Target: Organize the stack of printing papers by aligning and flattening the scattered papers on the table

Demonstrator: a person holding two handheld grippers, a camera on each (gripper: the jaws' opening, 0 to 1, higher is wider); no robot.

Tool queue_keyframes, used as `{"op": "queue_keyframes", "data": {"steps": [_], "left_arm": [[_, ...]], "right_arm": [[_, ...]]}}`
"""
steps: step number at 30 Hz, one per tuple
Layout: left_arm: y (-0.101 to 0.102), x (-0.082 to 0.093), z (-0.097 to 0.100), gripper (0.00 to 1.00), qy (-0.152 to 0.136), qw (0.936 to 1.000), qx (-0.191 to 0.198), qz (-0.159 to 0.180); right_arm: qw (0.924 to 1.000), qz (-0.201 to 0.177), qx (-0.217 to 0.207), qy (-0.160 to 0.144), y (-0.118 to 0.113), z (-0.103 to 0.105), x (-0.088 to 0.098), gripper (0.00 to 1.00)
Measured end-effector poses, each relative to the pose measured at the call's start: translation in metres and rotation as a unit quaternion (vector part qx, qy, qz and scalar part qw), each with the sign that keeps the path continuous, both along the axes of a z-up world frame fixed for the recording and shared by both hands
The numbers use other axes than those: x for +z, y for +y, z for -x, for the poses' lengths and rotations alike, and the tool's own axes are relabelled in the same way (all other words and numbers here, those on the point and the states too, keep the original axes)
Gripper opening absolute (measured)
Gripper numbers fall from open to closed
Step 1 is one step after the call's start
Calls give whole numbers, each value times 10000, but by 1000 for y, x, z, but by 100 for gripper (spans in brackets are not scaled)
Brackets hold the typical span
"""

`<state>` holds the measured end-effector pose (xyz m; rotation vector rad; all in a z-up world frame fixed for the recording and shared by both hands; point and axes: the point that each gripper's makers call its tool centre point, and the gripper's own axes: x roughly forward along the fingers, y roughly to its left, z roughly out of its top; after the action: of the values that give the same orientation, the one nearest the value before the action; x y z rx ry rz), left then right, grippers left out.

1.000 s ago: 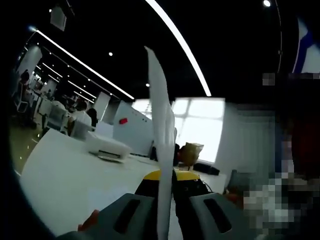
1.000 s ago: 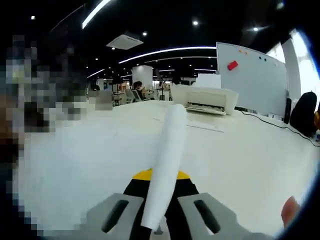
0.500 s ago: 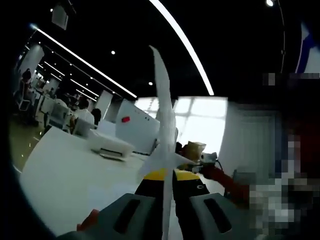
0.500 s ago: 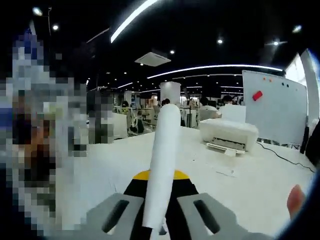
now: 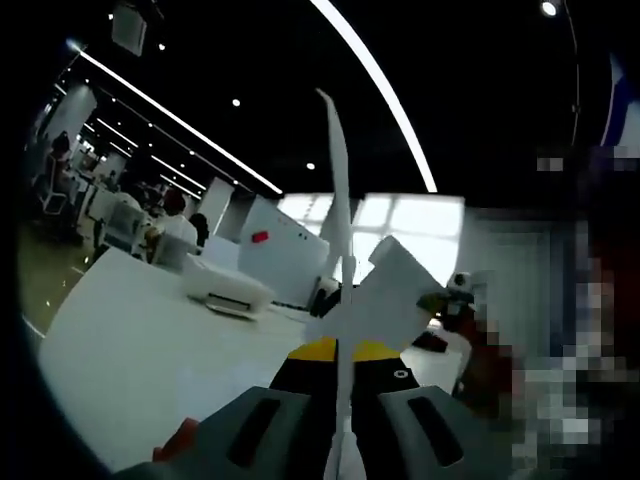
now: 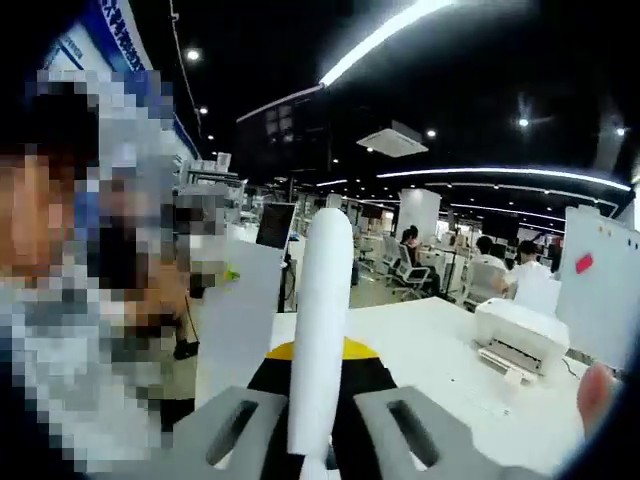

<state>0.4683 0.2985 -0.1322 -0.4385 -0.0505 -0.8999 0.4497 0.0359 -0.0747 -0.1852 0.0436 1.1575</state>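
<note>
Both claws are gripping the paper stack [image 5: 340, 290] edge-on, holding it upright in the air above the white counter [image 5: 140, 350]. In the left gripper view the left claw [image 5: 338, 420] is pinching the sheets between its closed jaws, and one sheet is splaying out to the right of the rest. In the right gripper view the right claw [image 6: 313, 425] is clamped on the same stack, seen there as a rounded white edge rising up the middle.

The step in hand looks like squaring the sheets by standing them on edge, and doing it well probably means the following:

- Keeping both grips level with each other, so the stack is not twisting between them.
- Easing the pinch a little as the lower edge is tapped on the counter (too tight and the loose sheet cannot slide back in line).
- Bringing the stack down square to the counter, well away from the printer [image 6: 520, 340].

Compared with a second ago, both cameras are pointing higher. In the right gripper view the counter is taking up far less of the picture and more of the ceiling lights is showing, so the hands seem to be lifting and tilting. In the left gripper view the splayed sheet is standing out further than before, and the other claw has come into sight on the right.
</note>
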Motion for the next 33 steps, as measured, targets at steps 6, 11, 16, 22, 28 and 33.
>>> {"op": "queue_keyframes", "data": {"steps": [6,11,16,22,28,33], "left_arm": [[9,-3,-8,6,186,9997,36,141],[12,-7,-13,6,271,9995,85,167],[7,-10,-15,5,409,9987,19,297],[1,-10,-11,6,592,9967,-158,540],[1,-8,-5,6,648,9967,-187,462],[7,-7,-3,6,579,9979,-155,235]], "right_arm": [[9961,-241,819,215,17,45,23,0],[9925,-370,1145,233,24,69,30,0],[9903,-81,1326,419,34,72,11,0],[9813,278,1436,1249,59,47,-49,0],[9763,225,1451,1592,80,5,-70,0],[9764,221,1499,1536,97,-19,-70,0]]}}
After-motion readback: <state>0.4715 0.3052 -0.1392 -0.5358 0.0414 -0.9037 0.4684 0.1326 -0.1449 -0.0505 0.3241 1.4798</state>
